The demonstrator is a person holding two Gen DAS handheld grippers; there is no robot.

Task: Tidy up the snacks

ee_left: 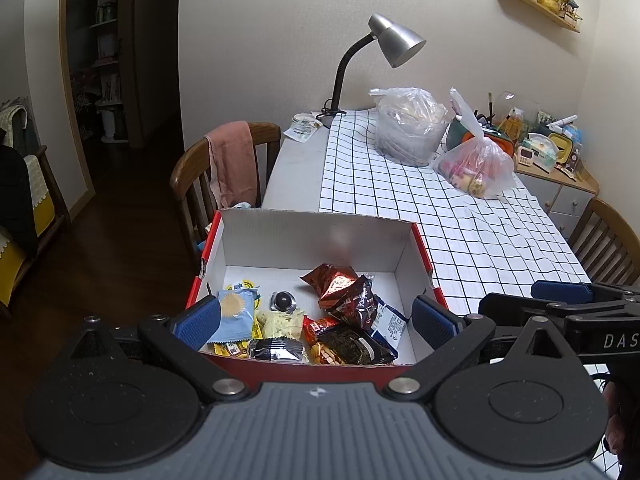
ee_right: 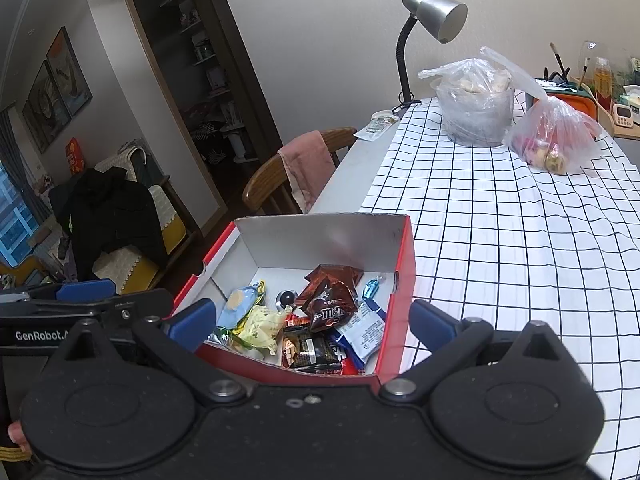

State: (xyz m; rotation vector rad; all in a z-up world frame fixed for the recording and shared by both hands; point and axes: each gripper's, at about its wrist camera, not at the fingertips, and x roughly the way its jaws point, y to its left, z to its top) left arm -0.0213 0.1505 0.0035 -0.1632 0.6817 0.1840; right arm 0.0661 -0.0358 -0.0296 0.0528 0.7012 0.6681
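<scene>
A red cardboard box (ee_left: 316, 240) with a white inside stands at the table's near left corner; it also shows in the right wrist view (ee_right: 404, 280). It holds several snack packets: a brown M&M's bag (ee_right: 332, 312), a light blue packet (ee_left: 234, 316), a pale yellow packet (ee_right: 262, 326) and dark wrappers (ee_left: 352, 346). My left gripper (ee_left: 316, 320) is open and empty, just above the box's near edge. My right gripper (ee_right: 314, 322) is open and empty, over the box's near right corner. Each gripper shows at the edge of the other's view.
The table has a white checked cloth (ee_left: 480, 220). At its far end stand a grey desk lamp (ee_left: 394, 40), a clear bag over a tub (ee_left: 412, 128) and a bag of snacks (ee_left: 478, 166). A wooden chair with a pink towel (ee_left: 234, 160) stands at the left.
</scene>
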